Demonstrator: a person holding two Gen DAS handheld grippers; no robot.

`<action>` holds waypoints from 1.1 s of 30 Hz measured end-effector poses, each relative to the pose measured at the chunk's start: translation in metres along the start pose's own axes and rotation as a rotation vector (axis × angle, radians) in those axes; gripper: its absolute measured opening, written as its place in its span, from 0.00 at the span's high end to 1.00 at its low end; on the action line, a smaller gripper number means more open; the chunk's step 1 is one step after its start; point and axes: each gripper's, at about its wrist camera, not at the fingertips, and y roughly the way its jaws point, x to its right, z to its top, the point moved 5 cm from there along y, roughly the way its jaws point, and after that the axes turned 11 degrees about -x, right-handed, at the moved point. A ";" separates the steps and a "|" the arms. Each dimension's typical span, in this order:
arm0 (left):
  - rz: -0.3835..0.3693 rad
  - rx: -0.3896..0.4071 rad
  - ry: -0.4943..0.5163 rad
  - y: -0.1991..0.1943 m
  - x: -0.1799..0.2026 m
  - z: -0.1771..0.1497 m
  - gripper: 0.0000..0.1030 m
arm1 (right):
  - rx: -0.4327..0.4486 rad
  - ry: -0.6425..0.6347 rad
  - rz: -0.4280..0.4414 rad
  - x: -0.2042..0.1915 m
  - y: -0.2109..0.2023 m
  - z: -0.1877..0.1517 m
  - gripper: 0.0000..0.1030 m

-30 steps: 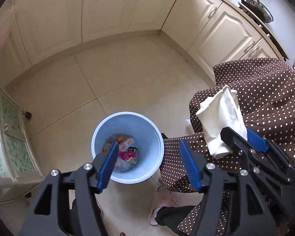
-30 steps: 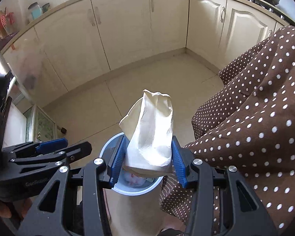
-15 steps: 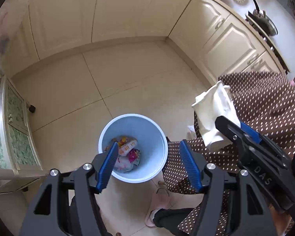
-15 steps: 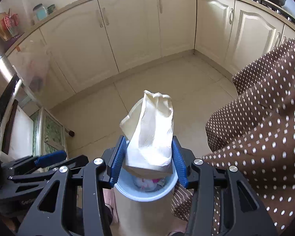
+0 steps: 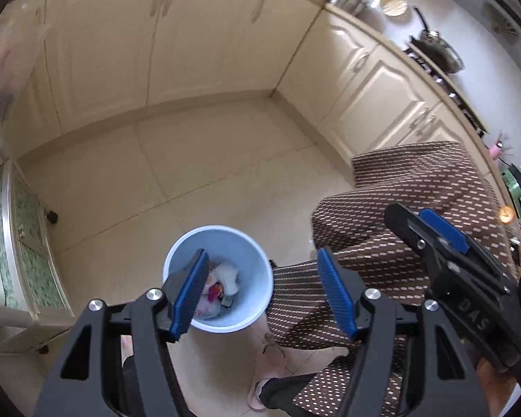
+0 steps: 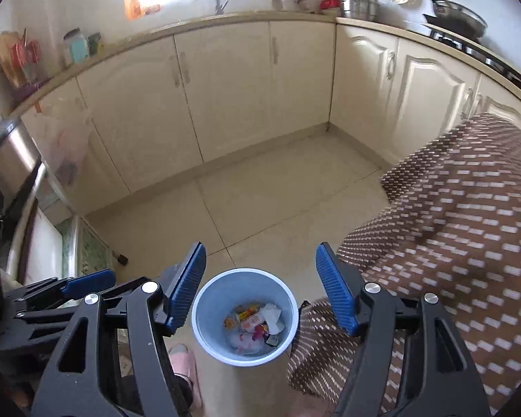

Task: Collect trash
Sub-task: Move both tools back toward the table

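Note:
A light blue trash bin (image 5: 257,264) (image 6: 205,326) stands on the tiled floor below both grippers. It holds colourful wrappers and a crumpled white tissue (image 6: 272,316) (image 5: 227,274). My right gripper (image 6: 260,285) is open and empty, directly above the bin. My left gripper (image 5: 262,293) is open and empty, also above the bin. The right gripper shows in the left wrist view (image 5: 444,239) at the right.
A table with a brown polka-dot cloth (image 5: 416,201) (image 6: 451,229) stands right of the bin. Cream kitchen cabinets (image 6: 225,97) line the far walls. A low green-fronted cabinet (image 5: 27,250) is at the left. The person's feet in pink slippers (image 5: 271,358) are beside the bin.
My right gripper has opened and let go of the white tissue, which now lies in the bin. Both grippers have tilted up and the views show more of the kitchen.

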 end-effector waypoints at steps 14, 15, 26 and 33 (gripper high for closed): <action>-0.101 0.121 0.346 -0.084 0.191 -0.034 0.35 | 0.246 0.122 -0.142 0.112 -0.189 -0.044 0.33; -0.111 0.117 0.374 -0.084 0.208 -0.039 0.35 | 0.259 0.145 -0.166 0.129 -0.201 -0.052 0.32; -0.190 0.031 0.646 -0.040 0.403 -0.085 0.35 | 0.299 0.447 -0.396 0.306 -0.279 -0.131 0.30; -0.221 -0.012 0.680 0.001 0.490 -0.089 0.35 | 0.283 0.552 -0.465 0.377 -0.284 -0.152 0.29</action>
